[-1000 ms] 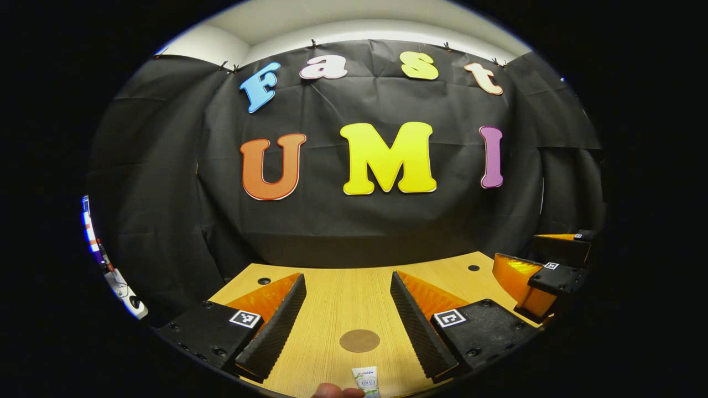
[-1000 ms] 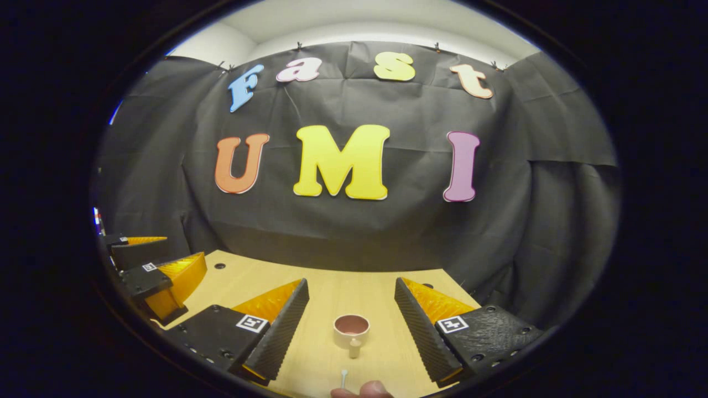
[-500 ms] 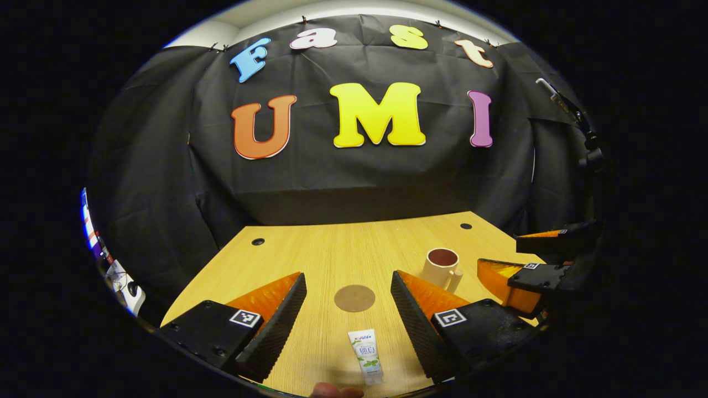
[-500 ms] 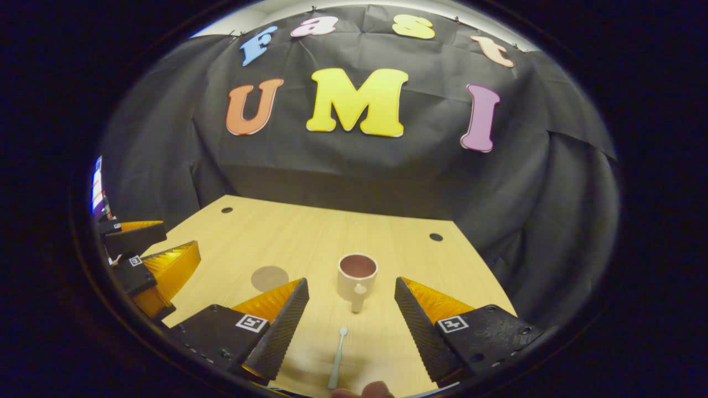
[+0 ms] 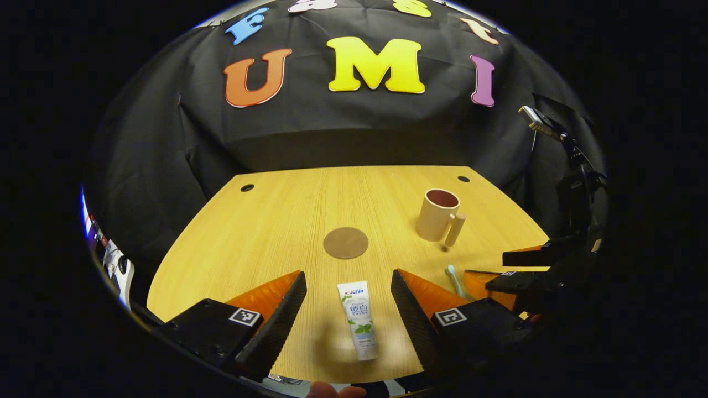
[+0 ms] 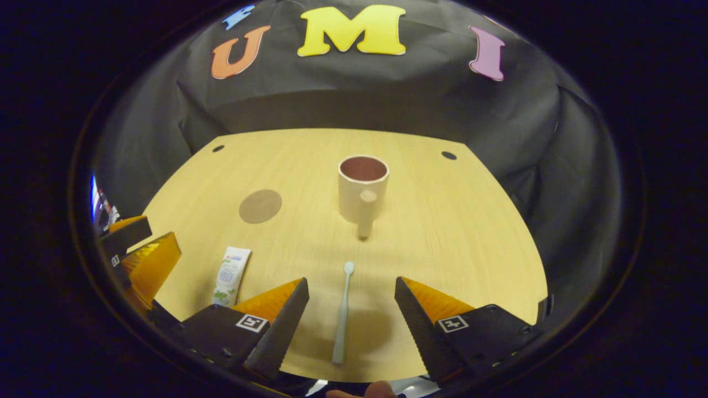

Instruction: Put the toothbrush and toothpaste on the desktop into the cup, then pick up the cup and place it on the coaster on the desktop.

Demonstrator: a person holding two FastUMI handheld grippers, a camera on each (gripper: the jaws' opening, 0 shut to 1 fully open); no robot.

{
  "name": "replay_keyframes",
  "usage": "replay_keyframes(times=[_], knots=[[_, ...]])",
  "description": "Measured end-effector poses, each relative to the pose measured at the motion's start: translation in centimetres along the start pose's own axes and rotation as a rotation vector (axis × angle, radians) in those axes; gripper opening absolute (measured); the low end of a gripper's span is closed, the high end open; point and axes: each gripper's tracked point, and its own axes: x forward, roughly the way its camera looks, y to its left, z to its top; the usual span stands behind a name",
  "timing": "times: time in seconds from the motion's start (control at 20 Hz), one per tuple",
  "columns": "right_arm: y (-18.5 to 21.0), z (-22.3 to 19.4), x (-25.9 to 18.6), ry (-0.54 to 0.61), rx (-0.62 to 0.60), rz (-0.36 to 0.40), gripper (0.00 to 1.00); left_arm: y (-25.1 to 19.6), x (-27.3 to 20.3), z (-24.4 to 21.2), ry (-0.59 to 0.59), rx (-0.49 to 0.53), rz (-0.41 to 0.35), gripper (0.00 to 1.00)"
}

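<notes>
Black cloth wall (image 5: 343,127) behind light wooden desktop (image 5: 265,232); two dark round holes near far corners.

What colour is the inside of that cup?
The cup is cream outside and reddish-brown inside, clearest in the right gripper view.

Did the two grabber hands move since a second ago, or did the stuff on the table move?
The grabbers moved: both rose and tipped down toward the desk, which now shows far more fully. The left gripper is open over the toothpaste; the right gripper is open over the toothbrush. Nothing was grabbed. The cup and coaster appear to stay put.
</notes>
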Motion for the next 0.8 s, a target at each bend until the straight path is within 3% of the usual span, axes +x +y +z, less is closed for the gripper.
replay_keyframes(times=[0.3, 0.8], knots=[[0.4, -2.5, 3.5, 0.105, -0.018, 0.002, 0.97, -0.4, 1.5, -2.1, 0.072, -0.010, 0.007, 0.98], [1.5, -2.7, 6.5, 0.146, -0.013, 0.025, 0.52, -1.4, 2.5, -5.1, 0.158, -0.023, 0.008, 0.98]])
